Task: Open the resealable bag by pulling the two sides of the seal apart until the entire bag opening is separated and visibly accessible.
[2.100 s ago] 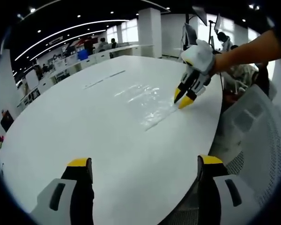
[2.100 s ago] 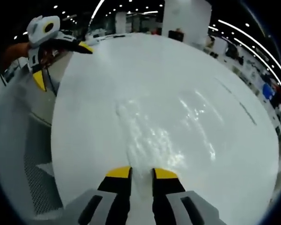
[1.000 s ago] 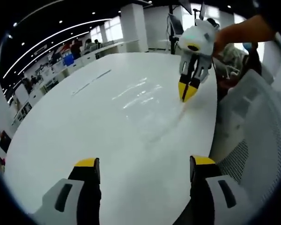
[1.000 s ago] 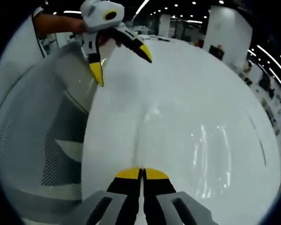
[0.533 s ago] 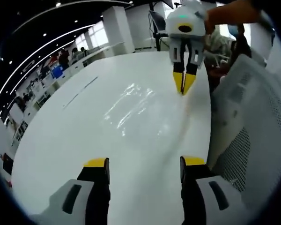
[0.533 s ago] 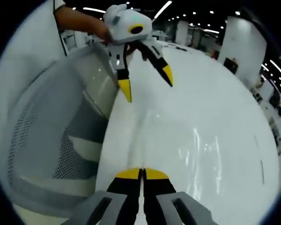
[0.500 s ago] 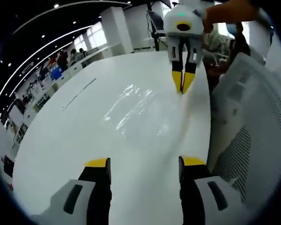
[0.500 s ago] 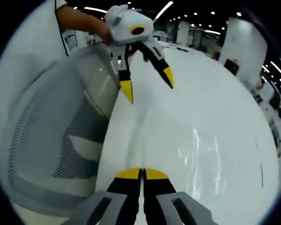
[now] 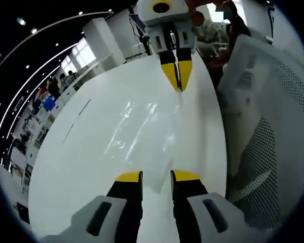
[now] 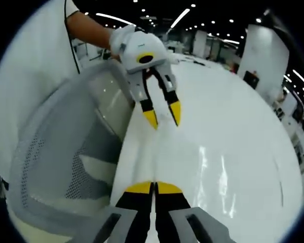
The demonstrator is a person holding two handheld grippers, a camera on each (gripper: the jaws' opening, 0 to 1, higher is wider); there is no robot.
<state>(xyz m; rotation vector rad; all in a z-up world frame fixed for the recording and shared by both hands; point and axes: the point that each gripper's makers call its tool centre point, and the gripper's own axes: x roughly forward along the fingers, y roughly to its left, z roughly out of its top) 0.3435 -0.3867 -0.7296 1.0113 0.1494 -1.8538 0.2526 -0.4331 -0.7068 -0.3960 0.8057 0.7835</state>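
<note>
Over the white table's (image 10: 243, 126) near edge, the left yellow-tipped white-bodied gripper (image 9: 156, 177) holds its jaws a narrow gap apart, facing the right yellow-tipped gripper (image 10: 153, 187), whose jaws are pressed together, a bare forearm (image 10: 88, 28) behind the left.

Bag (image 9: 142, 129) under my jaws is looking like thin clear plastic film, glossy, wrinkled, throwing streaky glare. Table (image 9: 76, 167) is reading smooth white, semi-gloss, reflecting ceiling lights. My left gripper (image 9: 156, 176) and right gripper (image 10: 153, 188) are showing matt grey and black plastic bodies with smooth yellow tips. Chair (image 9: 263, 152) beside me is showing grey perforated mesh in a matt plastic frame.
</note>
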